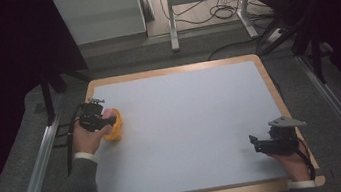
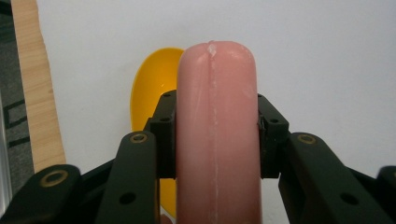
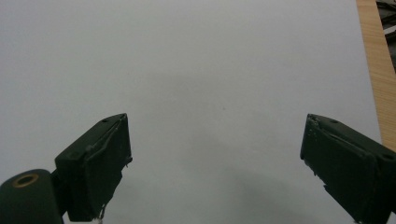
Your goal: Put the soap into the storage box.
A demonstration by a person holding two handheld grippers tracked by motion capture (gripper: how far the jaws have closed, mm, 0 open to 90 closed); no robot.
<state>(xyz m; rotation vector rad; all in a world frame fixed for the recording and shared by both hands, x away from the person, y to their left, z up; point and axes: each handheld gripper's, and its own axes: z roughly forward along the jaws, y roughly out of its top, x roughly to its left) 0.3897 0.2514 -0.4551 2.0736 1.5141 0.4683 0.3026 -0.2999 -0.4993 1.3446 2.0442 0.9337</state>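
Note:
My left gripper (image 1: 102,116) is at the table's left side, shut on a pink sausage-shaped piece (image 1: 109,113). In the left gripper view its pads press the pink piece (image 2: 217,140) on both sides, the rounded end sticking out past the left gripper (image 2: 217,105). A yellow bowl-like dish (image 1: 115,130) lies right under it; part of the dish (image 2: 149,84) shows left of the pink piece. My right gripper (image 1: 256,143) rests near the front right corner, and in its own view the right gripper (image 3: 215,119) stands open over bare white surface.
The white tabletop has a wooden rim (image 1: 275,94). Metal rails (image 1: 37,170) run along both sides of the table. Behind it stand a white cabinet (image 1: 99,15) and a desk frame (image 1: 171,20), with cables (image 1: 223,13) on the floor.

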